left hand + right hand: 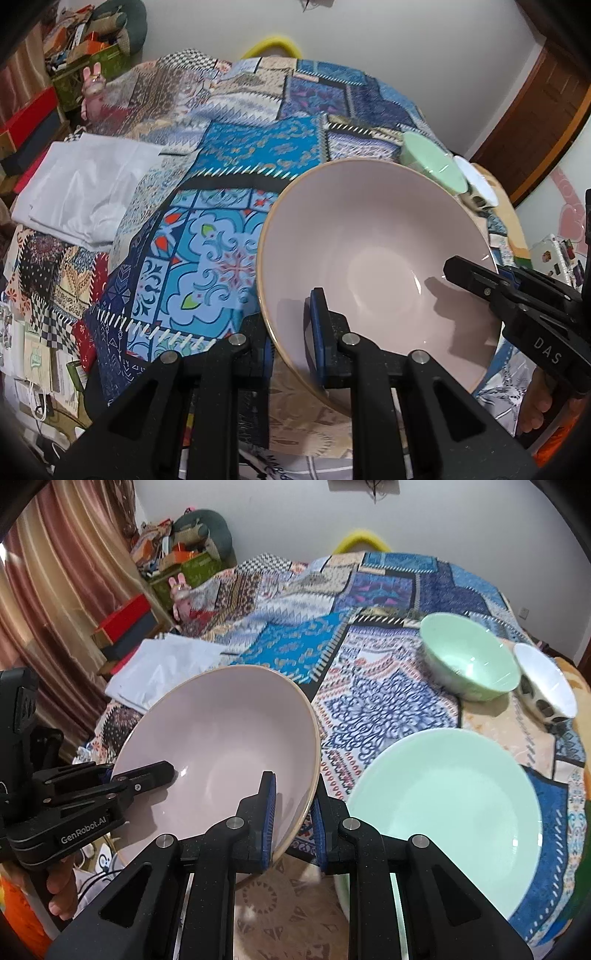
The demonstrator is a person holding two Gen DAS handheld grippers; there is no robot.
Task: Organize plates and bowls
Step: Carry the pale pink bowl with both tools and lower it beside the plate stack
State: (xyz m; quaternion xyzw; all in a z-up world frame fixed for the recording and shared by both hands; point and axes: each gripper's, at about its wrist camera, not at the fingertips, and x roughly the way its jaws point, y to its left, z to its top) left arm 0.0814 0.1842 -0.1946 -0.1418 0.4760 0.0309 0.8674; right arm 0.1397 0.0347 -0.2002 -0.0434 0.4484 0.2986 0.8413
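Observation:
A large pale pink bowl [373, 251] [221, 738] is held tilted above the patterned tablecloth. My left gripper [291, 332] is shut on its near-left rim, one finger inside and one outside. My right gripper [293, 819] is shut on the opposite rim; it shows in the left wrist view [480, 284] at the right. A large mint green plate [450, 812] lies on the table right of the pink bowl. A mint green bowl [469, 657] [432, 162] and a small white bowl [546, 679] [476, 181] stand at the far right.
A patchwork tablecloth [229, 243] covers the round table. A folded white cloth [85, 188] [162, 668] lies at the left side. Boxes and clutter [173, 561] stand beyond the table near a curtain [55, 590]. A wooden door [535, 122] is at the right.

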